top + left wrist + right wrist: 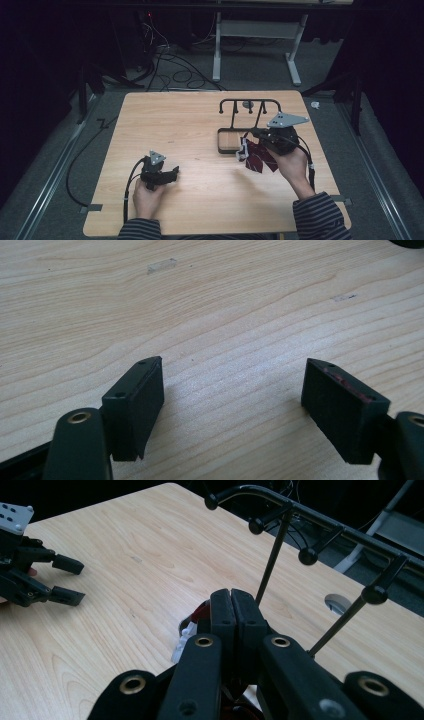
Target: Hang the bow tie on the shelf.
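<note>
My right gripper hovers over the right half of the wooden table, its jaws pressed together. A dark red striped tie with a white plastic clip hangs from under the jaws; red fabric and the white clip peek out beneath them in the right gripper view. Just behind stands a black rack with knobbed pegs on thin uprights. My left gripper rests low on the table at front left, jaws wide apart with bare wood between them, also seen as the left gripper.
The rack's rectangular black base frame lies on the table beside the tie. Cables and a grey table leg frame sit on the floor beyond the far edge. A round grommet hole is near the rack.
</note>
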### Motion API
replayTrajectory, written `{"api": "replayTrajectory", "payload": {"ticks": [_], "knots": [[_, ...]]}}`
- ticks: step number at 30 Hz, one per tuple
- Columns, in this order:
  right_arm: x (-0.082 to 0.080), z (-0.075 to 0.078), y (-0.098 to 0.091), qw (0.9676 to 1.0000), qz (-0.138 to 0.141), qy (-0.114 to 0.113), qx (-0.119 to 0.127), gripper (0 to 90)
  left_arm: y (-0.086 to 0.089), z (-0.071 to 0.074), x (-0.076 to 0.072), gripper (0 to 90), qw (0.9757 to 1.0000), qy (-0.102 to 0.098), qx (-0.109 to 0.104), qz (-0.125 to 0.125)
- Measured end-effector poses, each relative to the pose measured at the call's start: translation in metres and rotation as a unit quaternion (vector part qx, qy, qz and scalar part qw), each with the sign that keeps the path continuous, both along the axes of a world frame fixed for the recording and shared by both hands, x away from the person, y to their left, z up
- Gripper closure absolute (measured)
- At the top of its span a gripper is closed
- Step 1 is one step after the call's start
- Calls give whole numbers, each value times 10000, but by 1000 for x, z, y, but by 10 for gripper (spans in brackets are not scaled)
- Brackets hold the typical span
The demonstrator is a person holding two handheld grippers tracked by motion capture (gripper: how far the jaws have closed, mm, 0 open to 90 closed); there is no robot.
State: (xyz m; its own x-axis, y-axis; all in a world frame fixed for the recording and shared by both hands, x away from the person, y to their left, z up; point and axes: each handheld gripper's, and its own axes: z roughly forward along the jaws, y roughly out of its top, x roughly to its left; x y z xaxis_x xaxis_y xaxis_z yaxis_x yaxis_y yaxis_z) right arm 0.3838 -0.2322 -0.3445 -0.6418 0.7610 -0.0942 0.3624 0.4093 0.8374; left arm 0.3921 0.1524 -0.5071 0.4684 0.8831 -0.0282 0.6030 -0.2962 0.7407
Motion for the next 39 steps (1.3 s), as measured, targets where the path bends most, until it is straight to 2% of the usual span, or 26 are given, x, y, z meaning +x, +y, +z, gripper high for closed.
{"api": "replayTrajectory", "payload": {"ticks": [9, 22, 39], "knots": [[5, 10, 5, 9999, 61, -61, -73, 900, 0, 0, 0, 257, 10000, -3, -1, 1], [16, 25, 1, 9999, -5, -122, 34, 900, 0, 0, 0, 257, 10000, -6, 8, 0], [32, 28, -1, 9998, -160, -86, 48, 900, 0, 0, 0, 257, 10000, -6, 9, 1]]}}
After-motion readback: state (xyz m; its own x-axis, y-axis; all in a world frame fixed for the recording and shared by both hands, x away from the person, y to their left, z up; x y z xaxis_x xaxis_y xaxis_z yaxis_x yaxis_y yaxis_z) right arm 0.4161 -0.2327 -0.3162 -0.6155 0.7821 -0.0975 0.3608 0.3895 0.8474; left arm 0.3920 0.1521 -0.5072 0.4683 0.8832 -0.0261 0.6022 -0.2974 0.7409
